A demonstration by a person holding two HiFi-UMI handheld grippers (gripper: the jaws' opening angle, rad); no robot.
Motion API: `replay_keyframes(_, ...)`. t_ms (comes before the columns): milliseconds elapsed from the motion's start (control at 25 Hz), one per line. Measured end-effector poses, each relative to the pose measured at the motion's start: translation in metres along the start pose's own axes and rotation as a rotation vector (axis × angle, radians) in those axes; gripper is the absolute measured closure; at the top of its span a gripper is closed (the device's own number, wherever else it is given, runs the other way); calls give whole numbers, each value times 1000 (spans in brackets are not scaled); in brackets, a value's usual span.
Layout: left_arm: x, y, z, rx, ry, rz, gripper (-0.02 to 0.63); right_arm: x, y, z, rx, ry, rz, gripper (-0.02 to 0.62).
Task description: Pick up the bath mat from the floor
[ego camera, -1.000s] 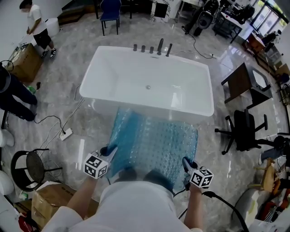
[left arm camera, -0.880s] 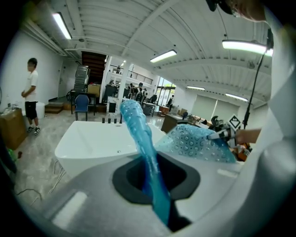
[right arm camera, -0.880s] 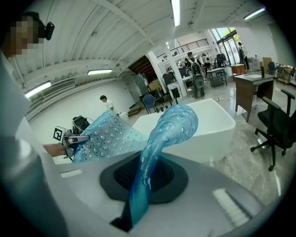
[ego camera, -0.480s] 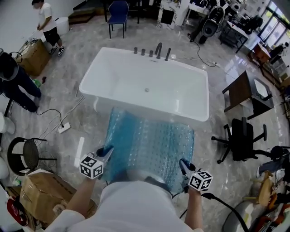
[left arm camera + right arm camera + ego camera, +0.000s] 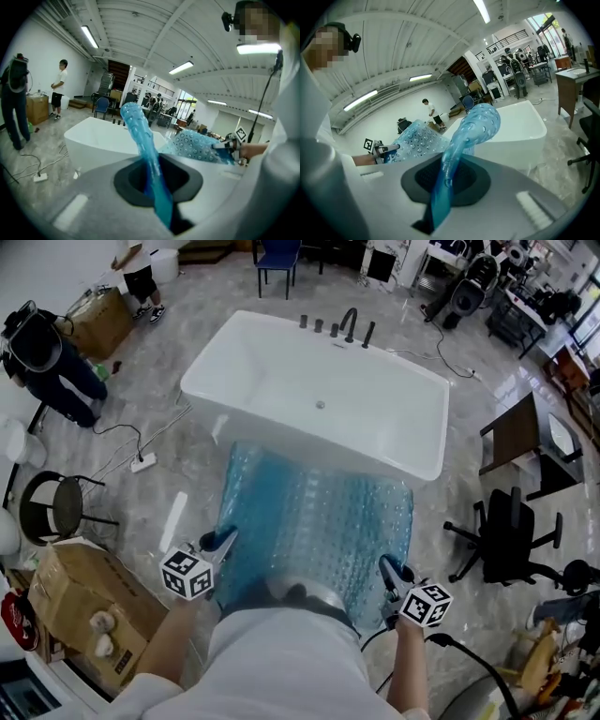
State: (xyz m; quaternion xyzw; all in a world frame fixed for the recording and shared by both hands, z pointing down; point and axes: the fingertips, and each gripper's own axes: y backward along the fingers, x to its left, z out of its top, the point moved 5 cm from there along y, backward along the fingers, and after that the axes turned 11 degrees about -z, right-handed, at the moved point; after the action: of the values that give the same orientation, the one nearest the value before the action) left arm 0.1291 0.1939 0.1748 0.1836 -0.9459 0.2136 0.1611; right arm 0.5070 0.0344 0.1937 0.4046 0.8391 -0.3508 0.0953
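Translucent blue bath mat [image 5: 314,521], studded with round bumps, hangs stretched before the white bathtub [image 5: 319,395]; left gripper [image 5: 217,543] and right gripper [image 5: 389,573] each clamp a near corner.

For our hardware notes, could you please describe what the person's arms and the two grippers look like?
The left gripper and the right gripper each carry a white cube with black square markers and have dark bluish fingers. A black cable runs from the right one. The person wears a white short-sleeved shirt; the forearms are bare.
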Motion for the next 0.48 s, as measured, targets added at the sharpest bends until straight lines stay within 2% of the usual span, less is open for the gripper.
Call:
replay_keyframes(360,-33,42,-22,18,23,25,578,19,17,-22,8,-39,37,568)
replay_keyframes(480,-37,59,-25,9,38,21,578,35,20,-30,-14,-107,61,568)
